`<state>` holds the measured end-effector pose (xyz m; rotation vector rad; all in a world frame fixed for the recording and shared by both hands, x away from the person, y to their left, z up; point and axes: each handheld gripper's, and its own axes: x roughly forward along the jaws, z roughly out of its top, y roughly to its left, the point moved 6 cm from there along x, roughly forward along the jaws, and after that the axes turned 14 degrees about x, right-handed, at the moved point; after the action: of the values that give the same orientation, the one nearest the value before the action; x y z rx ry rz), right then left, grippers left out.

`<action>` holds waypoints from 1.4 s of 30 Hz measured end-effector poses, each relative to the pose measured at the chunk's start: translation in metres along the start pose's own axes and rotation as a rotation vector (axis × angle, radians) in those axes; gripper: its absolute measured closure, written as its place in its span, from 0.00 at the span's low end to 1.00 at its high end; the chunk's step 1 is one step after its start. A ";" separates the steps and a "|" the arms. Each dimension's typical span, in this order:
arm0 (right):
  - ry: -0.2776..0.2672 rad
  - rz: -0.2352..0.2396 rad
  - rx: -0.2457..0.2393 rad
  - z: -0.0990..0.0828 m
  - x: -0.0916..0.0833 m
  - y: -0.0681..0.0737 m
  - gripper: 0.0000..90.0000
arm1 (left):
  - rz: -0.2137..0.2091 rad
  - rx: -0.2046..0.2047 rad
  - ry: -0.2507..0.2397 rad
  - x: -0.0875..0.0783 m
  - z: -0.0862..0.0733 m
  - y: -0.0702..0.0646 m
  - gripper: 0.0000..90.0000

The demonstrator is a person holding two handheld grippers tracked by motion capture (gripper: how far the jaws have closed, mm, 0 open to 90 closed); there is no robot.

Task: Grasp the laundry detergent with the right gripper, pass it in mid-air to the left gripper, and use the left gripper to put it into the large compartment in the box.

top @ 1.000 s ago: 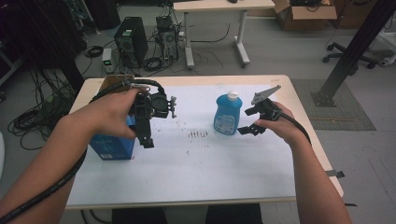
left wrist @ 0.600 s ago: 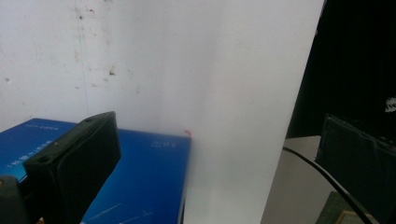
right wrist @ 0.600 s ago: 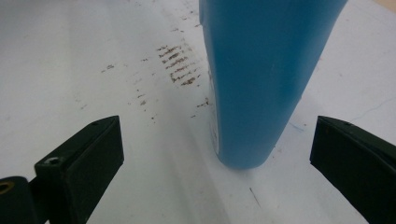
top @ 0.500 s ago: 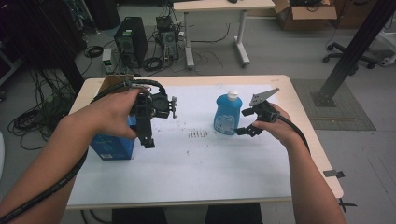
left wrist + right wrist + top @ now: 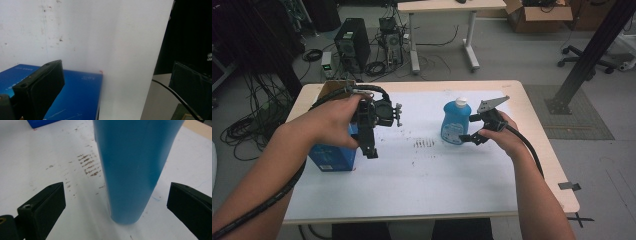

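A blue bottle (image 5: 455, 122) with a white cap stands upright on the white table (image 5: 427, 175), right of centre. My right gripper (image 5: 467, 128) is level with its lower half, just to its right. In the right gripper view the bottle (image 5: 135, 170) stands between the two wide-apart jaws of that gripper (image 5: 116, 205), touching neither. A blue box (image 5: 332, 156) lies at the table's left. My left gripper (image 5: 368, 147) is held above the box's right edge, pointing down. Its own view has this gripper (image 5: 115, 87) open over the box (image 5: 75, 97), holding nothing.
Dark scuff marks (image 5: 424, 143) streak the table between box and bottle. A brown cardboard piece (image 5: 331, 89) sits at the back left corner. Beyond the table are a computer tower (image 5: 349, 45), loose cables, a second table (image 5: 447, 6) and a black post (image 5: 592, 50).
My right gripper has moved a little left, closing in on the bottle. The left gripper has stayed in place.
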<state>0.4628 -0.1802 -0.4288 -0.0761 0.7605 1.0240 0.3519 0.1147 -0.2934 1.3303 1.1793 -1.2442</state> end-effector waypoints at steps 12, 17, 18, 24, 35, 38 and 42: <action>-0.041 -0.019 0.024 0.001 0.013 -0.005 0.01 | -0.005 -0.001 -0.002 0.002 -0.002 -0.001 0.00; -0.056 -0.025 0.028 0.002 0.017 -0.007 0.01 | -0.005 0.004 -0.005 0.003 0.000 -0.002 0.00; -0.062 -0.025 0.032 0.002 0.018 -0.007 0.01 | -0.006 0.006 -0.004 0.003 0.000 -0.002 0.00; -0.074 -0.035 0.049 0.002 0.024 -0.009 0.01 | -0.009 0.015 0.004 0.005 0.003 -0.003 0.00; -0.127 -0.033 0.087 0.003 0.030 -0.010 0.01 | -0.003 0.031 0.000 0.004 0.007 -0.006 0.00; -0.138 -0.047 0.104 0.003 0.031 -0.012 0.01 | -0.003 0.032 0.000 0.004 0.007 -0.006 0.00; -0.149 -0.054 0.106 0.003 0.031 -0.012 0.03 | -0.001 0.032 -0.002 0.004 0.007 -0.007 0.00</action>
<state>0.4826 -0.1624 -0.4488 0.0703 0.6725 0.9259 0.3445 0.1091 -0.2979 1.3517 1.1633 -1.2700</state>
